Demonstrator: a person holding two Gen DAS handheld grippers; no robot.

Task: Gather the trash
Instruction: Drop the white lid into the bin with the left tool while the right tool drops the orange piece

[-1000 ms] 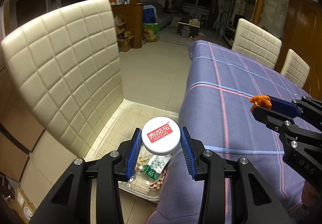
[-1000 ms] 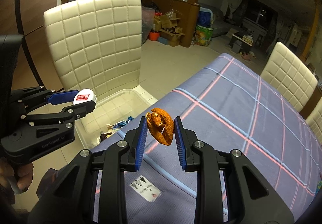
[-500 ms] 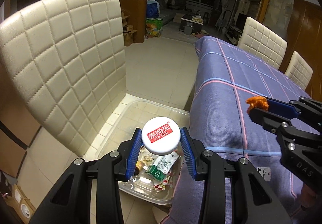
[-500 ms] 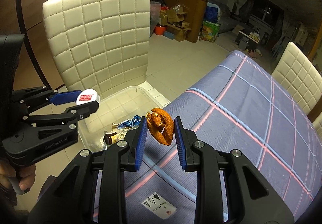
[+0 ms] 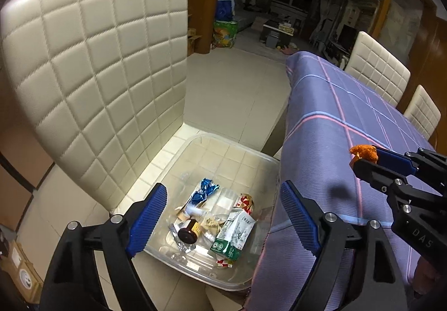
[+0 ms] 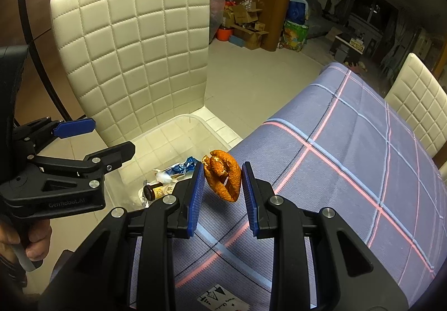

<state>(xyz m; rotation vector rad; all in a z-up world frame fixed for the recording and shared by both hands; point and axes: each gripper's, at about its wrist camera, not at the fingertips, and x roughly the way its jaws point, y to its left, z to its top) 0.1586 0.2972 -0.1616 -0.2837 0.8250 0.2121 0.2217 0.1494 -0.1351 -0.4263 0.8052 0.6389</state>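
Note:
A clear plastic bin [image 5: 212, 279] [image 6: 178, 122] stands on the seat of a cream quilted chair [image 5: 92, 70] beside the table. It holds several wrappers, a green and white carton [image 5: 233, 235] and a small brown bottle [image 5: 187, 233]. A blurred white shape [image 5: 192, 209] [image 6: 164, 177] shows among the trash. My left gripper [image 5: 223, 216] [image 6: 95, 137] is open and empty above the bin. My right gripper [image 6: 222, 188] [image 5: 366, 157] is shut on an orange peel [image 6: 223, 178] above the table's edge, right of the bin.
The table has a purple cloth with pink and blue lines [image 6: 349, 171]. A small white label with black marks [image 6: 220, 301] lies on it near me. More cream chairs [image 5: 377, 70] stand on the far side. Boxes and bags [image 6: 251, 26] sit by a wooden cabinet.
My left gripper has opened and the white-capped container it held is gone from its jaws. Both views have moved closer over the bin. The right gripper still holds the peel.

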